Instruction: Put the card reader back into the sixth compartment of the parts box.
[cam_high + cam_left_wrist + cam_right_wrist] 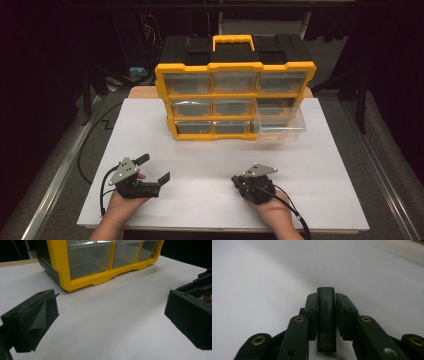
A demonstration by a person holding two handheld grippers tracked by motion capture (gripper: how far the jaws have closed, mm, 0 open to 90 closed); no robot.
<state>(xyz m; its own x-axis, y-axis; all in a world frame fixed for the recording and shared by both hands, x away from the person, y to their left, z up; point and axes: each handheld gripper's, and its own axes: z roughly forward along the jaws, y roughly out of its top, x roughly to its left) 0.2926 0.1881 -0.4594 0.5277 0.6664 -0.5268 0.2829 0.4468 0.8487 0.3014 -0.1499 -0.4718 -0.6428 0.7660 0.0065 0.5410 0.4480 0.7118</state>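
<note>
- Right tool, lower centre of frame: jaws clamped on dark adapter
- Left tool, lower left: jaws wide apart, holding nothing, above white desk

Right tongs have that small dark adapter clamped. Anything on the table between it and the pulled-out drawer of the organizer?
Nothing visible. The right tongs hold the adapter, and only bare white table lies between them and the open clear drawer at the organizer's lower right. The left tongs sit off to the side.

Open white table before yellow organizer
</note>
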